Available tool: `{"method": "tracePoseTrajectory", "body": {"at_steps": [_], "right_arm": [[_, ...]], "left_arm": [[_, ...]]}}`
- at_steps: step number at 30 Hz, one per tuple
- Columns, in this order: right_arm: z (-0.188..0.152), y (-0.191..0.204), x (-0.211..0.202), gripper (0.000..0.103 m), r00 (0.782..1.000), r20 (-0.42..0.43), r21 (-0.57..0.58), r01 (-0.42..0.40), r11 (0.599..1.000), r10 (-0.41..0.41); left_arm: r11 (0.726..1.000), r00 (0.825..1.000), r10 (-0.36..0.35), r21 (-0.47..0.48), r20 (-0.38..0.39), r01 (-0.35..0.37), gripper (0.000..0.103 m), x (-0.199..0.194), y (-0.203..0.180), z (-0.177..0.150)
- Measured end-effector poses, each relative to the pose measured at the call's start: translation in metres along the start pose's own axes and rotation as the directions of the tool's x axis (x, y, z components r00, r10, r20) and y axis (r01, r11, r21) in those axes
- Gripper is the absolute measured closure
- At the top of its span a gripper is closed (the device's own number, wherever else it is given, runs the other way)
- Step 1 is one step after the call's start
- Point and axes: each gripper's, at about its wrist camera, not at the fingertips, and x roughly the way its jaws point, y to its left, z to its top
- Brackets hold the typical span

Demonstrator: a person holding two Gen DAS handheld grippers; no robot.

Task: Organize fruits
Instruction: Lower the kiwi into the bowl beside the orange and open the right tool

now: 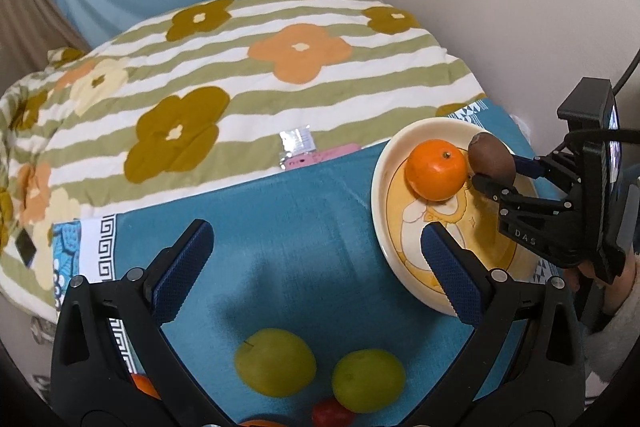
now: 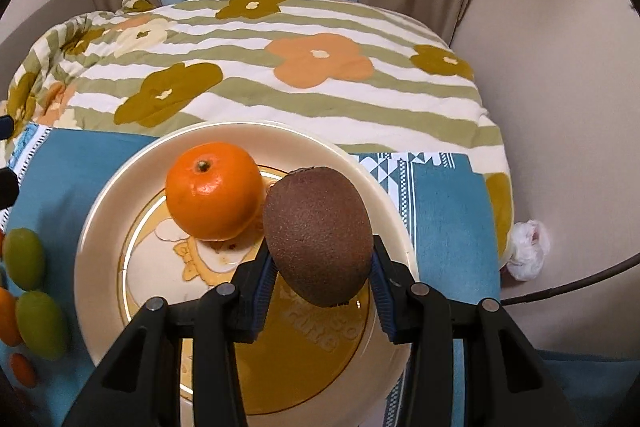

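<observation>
A brown kiwi is clamped between the blue pads of my right gripper, held just above the cream plate and close beside the orange that lies on it. From the left wrist view the same kiwi sits in the right gripper over the plate, next to the orange. My left gripper stands open over the blue cloth, nothing between its fingers. Two green fruits lie just below it.
A red fruit and small orange fruits lie by the green ones on the blue cloth. Behind is a flowered striped quilt with a pink item and a foil packet. A crumpled tissue lies at the right.
</observation>
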Motion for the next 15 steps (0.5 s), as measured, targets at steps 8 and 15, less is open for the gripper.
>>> {"method": "tracePoseTrajectory", "body": {"at_steps": [8,15], "right_arm": [[-0.001,-0.007,-0.02,0.006,0.996,0.088,-0.004,0.007,1.0,-0.006],[-0.004,-0.012,-0.042,0.0,0.991,0.129,0.022,-0.051,0.998,0.048]], "left_arm": [[1.0,1.0,-0.004,-0.01,0.002,0.004,0.0,-0.002,-0.001,0.0],[0.999,1.0,0.005,-0.032,0.026,-0.004,0.0,-0.018,-0.003,-0.001]]}}
